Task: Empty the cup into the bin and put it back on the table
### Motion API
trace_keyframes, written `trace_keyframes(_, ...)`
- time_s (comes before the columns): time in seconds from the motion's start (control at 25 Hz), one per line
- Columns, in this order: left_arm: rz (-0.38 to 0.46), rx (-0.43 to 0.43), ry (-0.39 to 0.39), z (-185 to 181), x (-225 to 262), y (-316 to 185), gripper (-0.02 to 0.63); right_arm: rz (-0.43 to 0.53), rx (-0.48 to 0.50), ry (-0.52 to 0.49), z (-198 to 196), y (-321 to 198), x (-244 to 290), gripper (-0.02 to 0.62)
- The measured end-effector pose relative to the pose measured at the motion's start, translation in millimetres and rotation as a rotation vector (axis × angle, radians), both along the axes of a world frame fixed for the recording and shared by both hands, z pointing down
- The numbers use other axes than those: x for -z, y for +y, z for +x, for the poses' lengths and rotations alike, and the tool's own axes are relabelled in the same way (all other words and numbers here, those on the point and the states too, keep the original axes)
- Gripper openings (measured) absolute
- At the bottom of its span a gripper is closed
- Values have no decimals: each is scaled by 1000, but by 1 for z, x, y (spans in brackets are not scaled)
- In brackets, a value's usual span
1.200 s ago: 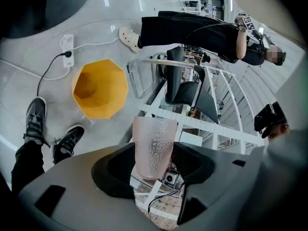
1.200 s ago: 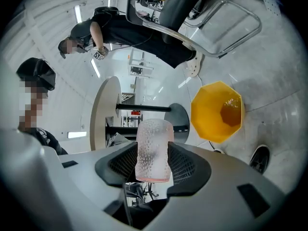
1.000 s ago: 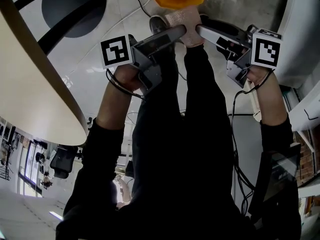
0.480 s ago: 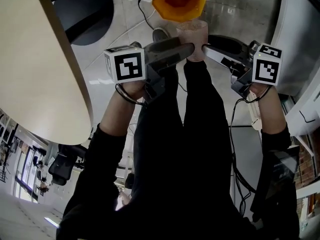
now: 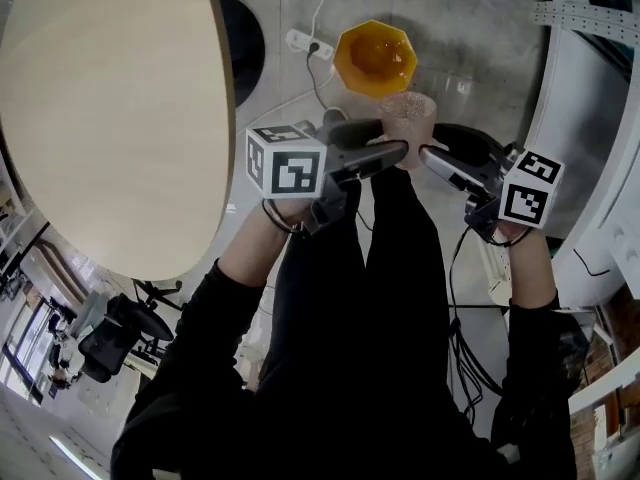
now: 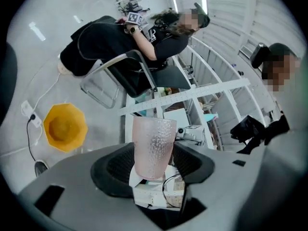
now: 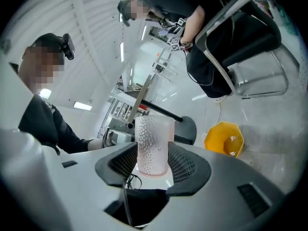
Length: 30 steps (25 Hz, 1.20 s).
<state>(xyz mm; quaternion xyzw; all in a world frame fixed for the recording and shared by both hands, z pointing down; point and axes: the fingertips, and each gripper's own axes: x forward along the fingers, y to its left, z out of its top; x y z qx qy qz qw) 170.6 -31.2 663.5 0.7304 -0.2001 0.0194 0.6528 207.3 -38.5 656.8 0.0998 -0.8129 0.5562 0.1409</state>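
Observation:
A pink, dimpled, see-through cup (image 5: 408,126) stands upright in the air between both grippers, over the wearer's black trousers. My left gripper (image 5: 398,150) comes at it from the left and my right gripper (image 5: 426,154) from the right. In the left gripper view the cup (image 6: 153,146) sits between the black ribbed pads of the left gripper (image 6: 154,163), which press on its lower part. The right gripper view shows the cup (image 7: 154,146) clamped the same way by the right gripper (image 7: 153,165). An orange bin (image 5: 375,58) stands on the floor just beyond the cup, with a little in it.
A round pale wooden table (image 5: 110,108) fills the upper left, its black base (image 5: 246,40) on the floor behind it. A white power strip (image 5: 303,42) with a cable lies near the bin. White furniture (image 5: 590,168) runs along the right. A seated person (image 6: 120,42) shows far off.
Both grippers still hold the cup. In the head view the bin, table and grippers have slid down the frame, and much more of the table top shows. The cup now sits right of the bin.

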Motion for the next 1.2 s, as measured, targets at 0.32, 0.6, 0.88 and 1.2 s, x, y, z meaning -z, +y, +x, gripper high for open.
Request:
trace_keyframes(0.32,207,-92,-125,-20,80,-1,255,149,78,31,-24,3,76,204)
trace_keyframes(0.6,361,-86,-159,-42,164,5,253,309,126,24,-46,8,160,204)
trace_keyframes(0.88,535,-110,-225,-56,225,28,253,442,166,44,-61,33,219,204)
trace_keyframes(1.2,805,-58,-367,-98,284,53,255,659,238,47,-105,56,273,206)
